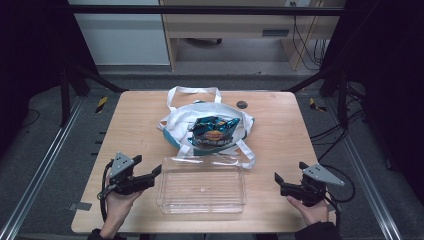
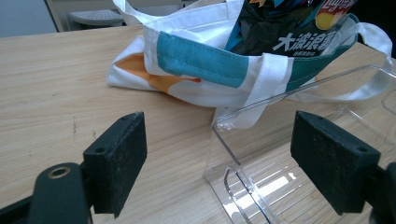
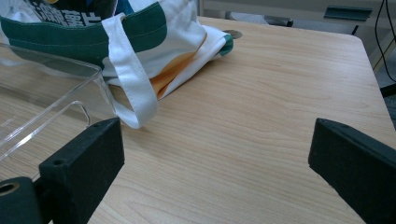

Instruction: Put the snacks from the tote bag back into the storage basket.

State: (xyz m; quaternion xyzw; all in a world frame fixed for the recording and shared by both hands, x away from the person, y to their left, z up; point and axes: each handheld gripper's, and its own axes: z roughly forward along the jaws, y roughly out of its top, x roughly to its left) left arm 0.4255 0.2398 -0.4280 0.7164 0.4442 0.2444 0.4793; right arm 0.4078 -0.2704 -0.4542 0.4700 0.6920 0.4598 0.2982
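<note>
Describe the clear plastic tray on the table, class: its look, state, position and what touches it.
The clear plastic tray is a transparent, rectangular, shallow bin with rounded corners, upright and empty. It sits on the wooden table near the person's edge, between both open grippers, neither touching it. Directly behind lies the white and teal tote bag, one white strap resting against its far rim.

Light wooden table point(image 1: 135, 125), white-and-teal tote bag point(image 1: 177, 125), clear plastic tray point(image 1: 201, 190) just beside it

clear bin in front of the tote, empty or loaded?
Empty. The clear bin shows bare wood grain through its floor; the chip bag sits in the tote bag behind it.
</note>
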